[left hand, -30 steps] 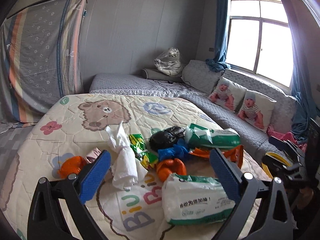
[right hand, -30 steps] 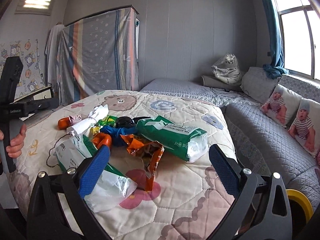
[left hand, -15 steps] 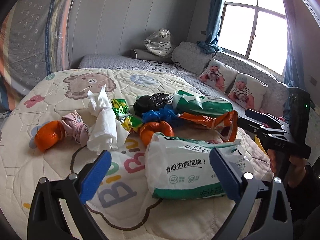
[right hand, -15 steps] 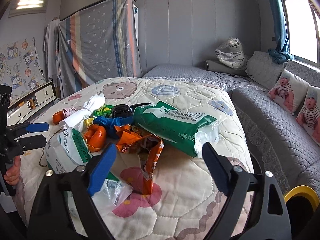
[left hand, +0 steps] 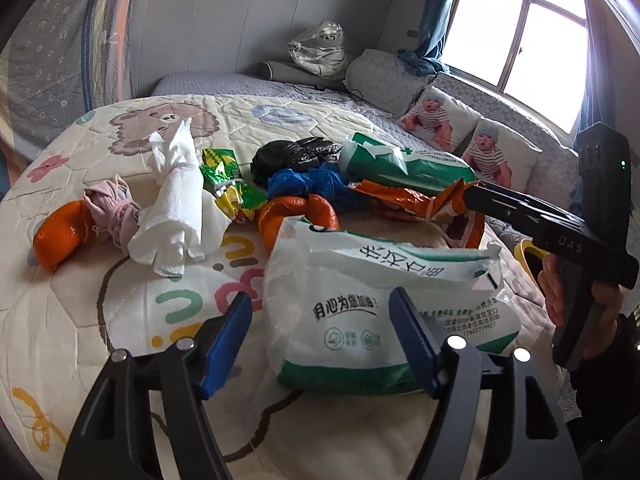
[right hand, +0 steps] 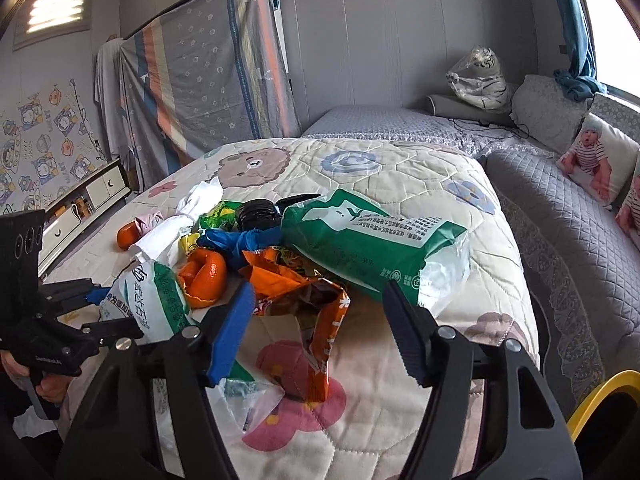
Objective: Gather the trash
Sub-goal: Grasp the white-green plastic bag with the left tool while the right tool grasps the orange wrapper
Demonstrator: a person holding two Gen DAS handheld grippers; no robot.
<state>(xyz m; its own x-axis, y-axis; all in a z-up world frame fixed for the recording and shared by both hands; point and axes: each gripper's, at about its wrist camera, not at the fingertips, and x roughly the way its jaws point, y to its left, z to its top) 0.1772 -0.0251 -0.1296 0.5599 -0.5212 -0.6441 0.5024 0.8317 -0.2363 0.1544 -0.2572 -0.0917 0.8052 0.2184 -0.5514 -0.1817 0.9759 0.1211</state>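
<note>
Beyond right tongs [right hand: 318,318], yellow bin rim [right hand: 600,394].

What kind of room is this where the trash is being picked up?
Most likely a bedroom in a home. The litter lies on a quilt with a cartoon bear spread over a bed, baby-photo pillows line the window side, and a fabric-covered wardrobe stands against the wall.

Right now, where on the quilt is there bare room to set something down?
Free: the far quilt around the bear print, beyond the crumpled tissue. Crowded: the middle, from the white-green bag to the orange wrapper.
</note>
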